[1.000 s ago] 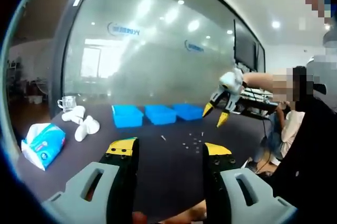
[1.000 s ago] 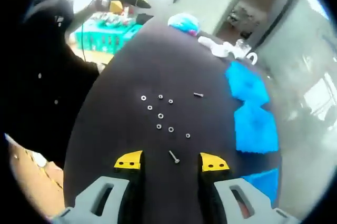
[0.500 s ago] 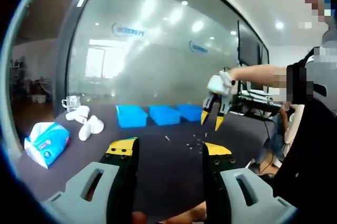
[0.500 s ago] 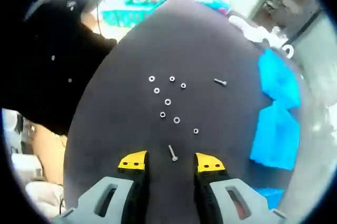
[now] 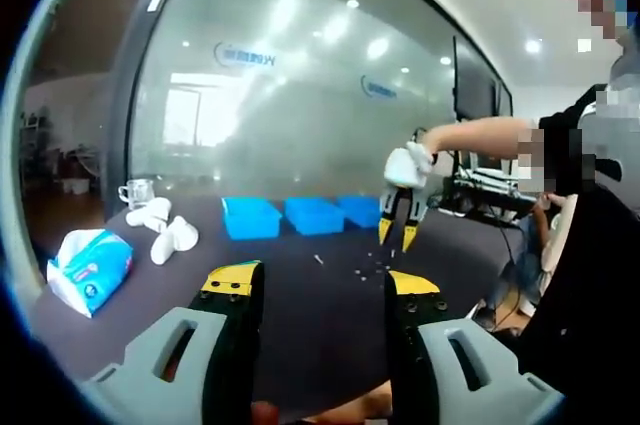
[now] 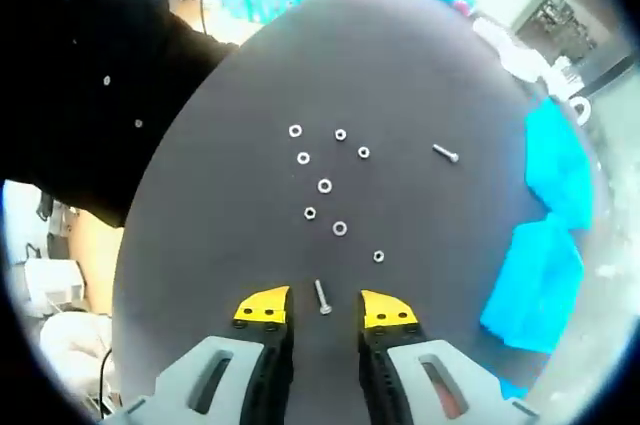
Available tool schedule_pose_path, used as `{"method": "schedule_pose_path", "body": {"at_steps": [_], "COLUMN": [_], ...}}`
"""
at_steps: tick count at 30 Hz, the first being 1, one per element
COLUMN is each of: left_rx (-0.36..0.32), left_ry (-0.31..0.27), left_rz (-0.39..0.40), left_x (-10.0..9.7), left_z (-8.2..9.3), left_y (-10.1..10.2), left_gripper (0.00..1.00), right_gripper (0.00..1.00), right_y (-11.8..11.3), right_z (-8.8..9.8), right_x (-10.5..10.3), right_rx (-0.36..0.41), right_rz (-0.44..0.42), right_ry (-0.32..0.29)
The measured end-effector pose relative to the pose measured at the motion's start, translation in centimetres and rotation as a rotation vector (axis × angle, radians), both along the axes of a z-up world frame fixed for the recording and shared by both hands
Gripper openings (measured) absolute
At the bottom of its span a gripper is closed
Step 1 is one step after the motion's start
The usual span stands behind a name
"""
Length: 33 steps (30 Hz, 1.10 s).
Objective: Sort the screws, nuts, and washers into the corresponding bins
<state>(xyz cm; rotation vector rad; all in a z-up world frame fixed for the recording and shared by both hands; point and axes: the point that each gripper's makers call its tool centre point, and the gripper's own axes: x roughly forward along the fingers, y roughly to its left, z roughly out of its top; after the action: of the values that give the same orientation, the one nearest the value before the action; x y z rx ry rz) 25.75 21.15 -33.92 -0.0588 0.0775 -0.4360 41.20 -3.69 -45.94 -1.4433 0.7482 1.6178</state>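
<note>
Sorting barely begun: screws, nuts and washers all loose on the dark table, blue bins beside; right gripper part-open around nearest screw, left gripper open, empty.

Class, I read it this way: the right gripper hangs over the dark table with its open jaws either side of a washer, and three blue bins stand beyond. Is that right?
One detail is wrong. In the right gripper view, the right gripper has a screw between its open jaws, not a washer; the washers and nuts lie farther out. The dark table and blue bins stand as stated.
</note>
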Motion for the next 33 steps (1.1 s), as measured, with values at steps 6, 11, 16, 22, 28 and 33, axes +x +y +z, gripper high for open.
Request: {"method": "schedule_pose_path", "body": {"at_steps": [6, 11, 16, 22, 28, 33], "left_rx": [-0.007, -0.012, -0.013, -0.013, -0.015, -0.016], "left_ry": [-0.003, -0.003, -0.002, -0.002, -0.007, -0.006], "left_rz": [0.000, -0.005, -0.007, -0.001, 0.001, -0.005], "left_x": [0.0, 0.1, 0.1, -0.1, -0.1, -0.2], "left_z": [0.1, 0.0, -0.1, -0.2, 0.0, -0.1], "left_y": [0.0, -0.1, -0.2, 0.0, 0.0, -0.2], "left_gripper": [0.46, 0.46, 0.46, 0.46, 0.46, 0.46], "right_gripper": [0.17, 0.15, 0.13, 0.09, 0.00, 0.00], "right_y": [-1.1, -0.6, 0.0, -0.1, -0.6, -0.7], "right_z": [-1.1, -0.4, -0.6, -1.4, -1.6, -1.4], "right_x": [0.1, 0.1, -0.2, -0.3, -1.0, -0.9], "right_rx": [-0.057, -0.031, -0.017, -0.038, -0.061, -0.043], "right_rz": [0.014, -0.008, -0.016, -0.014, -0.107, -0.148], "right_ry": [-0.016, -0.012, 0.004, 0.005, 0.043, 0.041]}}
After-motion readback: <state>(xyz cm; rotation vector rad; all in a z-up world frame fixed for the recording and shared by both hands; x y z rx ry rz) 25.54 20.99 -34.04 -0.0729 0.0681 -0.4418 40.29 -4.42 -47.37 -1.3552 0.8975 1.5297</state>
